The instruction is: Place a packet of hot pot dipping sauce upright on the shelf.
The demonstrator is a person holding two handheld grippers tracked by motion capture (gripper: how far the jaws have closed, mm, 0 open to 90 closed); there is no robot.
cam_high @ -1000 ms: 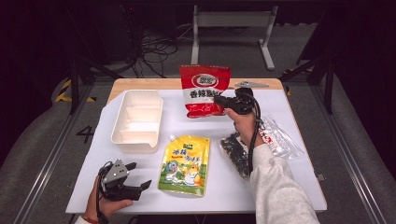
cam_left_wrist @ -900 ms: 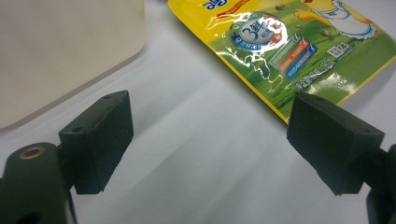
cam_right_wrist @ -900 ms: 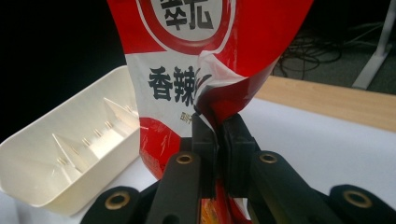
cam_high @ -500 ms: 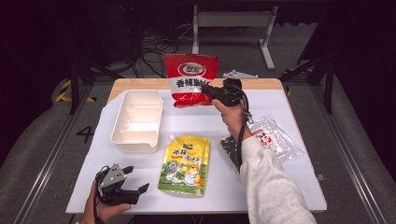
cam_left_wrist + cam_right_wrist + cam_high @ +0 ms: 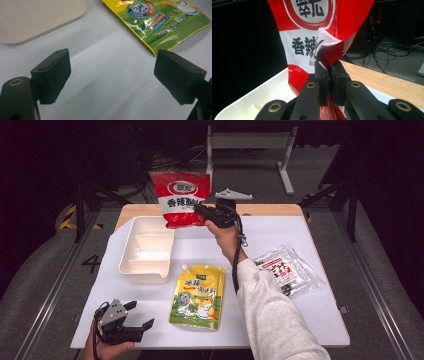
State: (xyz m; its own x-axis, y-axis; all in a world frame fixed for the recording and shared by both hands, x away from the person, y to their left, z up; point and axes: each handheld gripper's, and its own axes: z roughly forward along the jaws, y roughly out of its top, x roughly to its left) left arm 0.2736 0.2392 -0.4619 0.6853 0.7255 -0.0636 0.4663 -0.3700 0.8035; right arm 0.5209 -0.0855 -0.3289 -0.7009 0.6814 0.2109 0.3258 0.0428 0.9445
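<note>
Red snack bag [image 5: 180,198], held in the air above the far end of the white tray [image 5: 146,251], near the tabletop's [image 5: 280,235] far edge. The right tongs [image 5: 200,211] are clenched on a crumpled fold at the bag's lower part. The left tongs [image 5: 141,316] rest released at the near left corner, beside the yellow pouch [image 5: 198,296]. To do this well, centre the bag over the tray, lower it flat, and release only when it is inside the rim.
</note>
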